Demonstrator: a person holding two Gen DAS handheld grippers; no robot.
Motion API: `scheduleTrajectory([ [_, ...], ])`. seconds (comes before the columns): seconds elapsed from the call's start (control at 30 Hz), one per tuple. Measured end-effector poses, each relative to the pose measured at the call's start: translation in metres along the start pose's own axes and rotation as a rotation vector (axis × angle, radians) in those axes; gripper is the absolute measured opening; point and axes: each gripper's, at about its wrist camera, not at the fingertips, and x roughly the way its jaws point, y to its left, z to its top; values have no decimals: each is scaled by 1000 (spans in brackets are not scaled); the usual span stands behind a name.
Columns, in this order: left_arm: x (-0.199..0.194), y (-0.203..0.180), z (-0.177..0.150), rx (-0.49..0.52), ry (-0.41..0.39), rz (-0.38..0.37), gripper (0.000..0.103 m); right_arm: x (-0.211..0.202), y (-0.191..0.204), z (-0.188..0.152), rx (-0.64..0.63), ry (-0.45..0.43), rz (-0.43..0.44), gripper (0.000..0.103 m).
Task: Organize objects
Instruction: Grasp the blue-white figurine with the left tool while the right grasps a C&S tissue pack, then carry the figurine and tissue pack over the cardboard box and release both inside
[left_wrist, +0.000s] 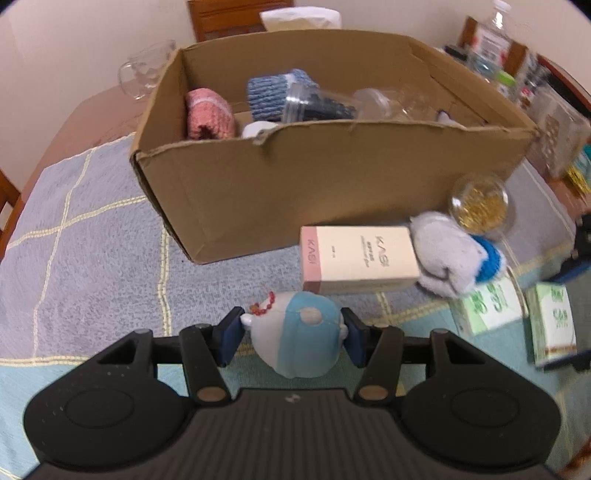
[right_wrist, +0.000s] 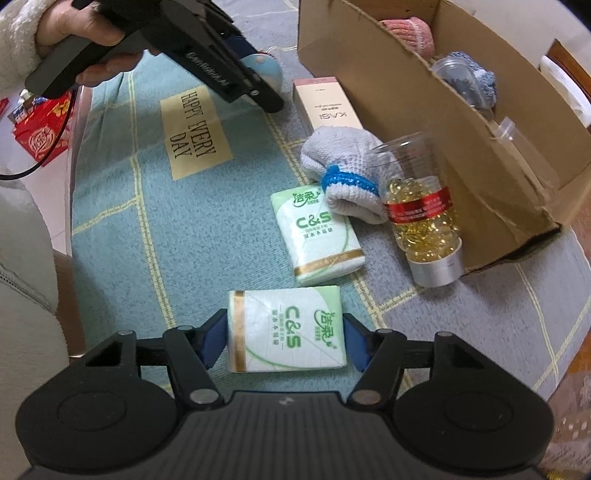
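My left gripper (left_wrist: 291, 336) is shut on a small blue-and-white plush toy (left_wrist: 299, 332) that rests on the checked cloth (left_wrist: 92, 240) in front of the cardboard box (left_wrist: 332, 177). My right gripper (right_wrist: 284, 339) is shut on a green-and-white tissue pack (right_wrist: 286, 330), its pads against both short sides. A second tissue pack (right_wrist: 317, 236) lies just beyond it. A pink KASI carton (left_wrist: 358, 254), a grey knitted piece with a blue band (right_wrist: 343, 173) and a bottle of gold capsules (right_wrist: 424, 214) lie by the box's near wall. In the right wrist view a hand (right_wrist: 92, 33) holds the left gripper.
Inside the box are a pink knit (left_wrist: 208, 114), a blue knit (left_wrist: 273, 92) and clear jars (left_wrist: 388, 103). A glass mug (left_wrist: 144, 70) stands behind the box's left corner. Bottles and packets (left_wrist: 495, 37) crowd the far right. A red packet (right_wrist: 40, 129) lies off the table's left.
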Motion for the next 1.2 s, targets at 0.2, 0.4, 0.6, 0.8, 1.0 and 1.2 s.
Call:
scheduleTrajectory([
  [0.2,-36,0,7,48,2,-66,55,-24,-3,5,47,-41,12,69],
  [0.4,-57,-10,35,118,-11,-104,55,-51,-9,20,37,-96,-20,69],
  [0.6,-78,-16,69,162,-74,-125,55,-78,-28,44,45,-164,-50,69],
  [0.8,-79,-16,105,170,-127,-115,55,-96,-56,66,107,-245,-81,69],
  [1.0,-58,-10,139,149,-123,-111,55,-95,-88,84,181,-264,-121,69],
  [1.2,-23,-5,165,130,-68,-84,55,-81,-120,103,196,-224,-147,69],
])
